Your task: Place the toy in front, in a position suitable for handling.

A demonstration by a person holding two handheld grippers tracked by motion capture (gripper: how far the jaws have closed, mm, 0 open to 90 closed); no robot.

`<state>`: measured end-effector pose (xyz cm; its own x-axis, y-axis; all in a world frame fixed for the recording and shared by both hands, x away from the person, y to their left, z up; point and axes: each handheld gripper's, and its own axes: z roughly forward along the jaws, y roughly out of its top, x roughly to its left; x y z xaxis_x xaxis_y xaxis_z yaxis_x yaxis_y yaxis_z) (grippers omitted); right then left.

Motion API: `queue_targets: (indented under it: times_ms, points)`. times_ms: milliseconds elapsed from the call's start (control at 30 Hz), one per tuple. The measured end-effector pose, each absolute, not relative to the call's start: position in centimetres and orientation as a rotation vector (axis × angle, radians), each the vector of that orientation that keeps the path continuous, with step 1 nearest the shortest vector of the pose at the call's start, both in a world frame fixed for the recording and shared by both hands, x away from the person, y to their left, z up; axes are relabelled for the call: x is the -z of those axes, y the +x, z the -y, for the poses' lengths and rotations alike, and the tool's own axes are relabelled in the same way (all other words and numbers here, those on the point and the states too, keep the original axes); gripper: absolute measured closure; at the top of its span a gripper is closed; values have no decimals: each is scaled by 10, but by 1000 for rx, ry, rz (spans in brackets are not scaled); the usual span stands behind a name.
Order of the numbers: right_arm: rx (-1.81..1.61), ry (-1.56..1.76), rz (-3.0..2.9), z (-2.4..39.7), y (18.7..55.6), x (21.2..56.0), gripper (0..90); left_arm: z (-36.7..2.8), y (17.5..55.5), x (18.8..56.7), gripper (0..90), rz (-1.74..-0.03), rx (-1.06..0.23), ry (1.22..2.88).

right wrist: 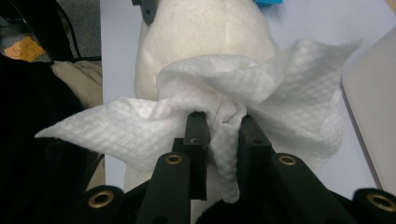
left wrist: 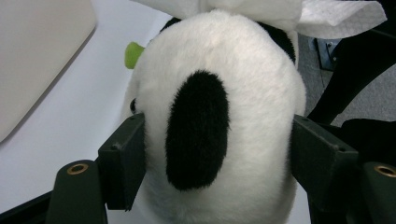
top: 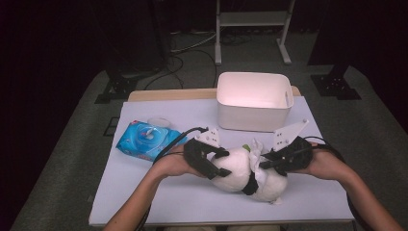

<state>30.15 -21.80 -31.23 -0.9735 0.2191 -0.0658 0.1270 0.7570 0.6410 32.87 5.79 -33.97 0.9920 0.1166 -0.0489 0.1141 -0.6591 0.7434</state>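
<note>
Tabletop (top: 144,192): grippers clamp panda (top: 235,168) and wipe (top: 256,150).

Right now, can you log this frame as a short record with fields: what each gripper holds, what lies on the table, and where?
left gripper: shut on the black-and-white plush panda toy, jaws pressed on both sides of it
right gripper: shut on a bunched white embossed wipe, held against the panda
panda: lying on the white table, near the front edge
white rectangular plastic bin: at the far edge, upright
blue wet-wipe pack: left of the panda, flip lid open
</note>
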Motion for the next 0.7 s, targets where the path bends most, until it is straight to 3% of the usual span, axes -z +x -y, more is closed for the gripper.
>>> queue_targets:
  times_ms: [700]
  points:
    - [-1069, 377, -2790, 249, 294, 328, 766, -61, 331, 336, 153, -155, 12, 2214]
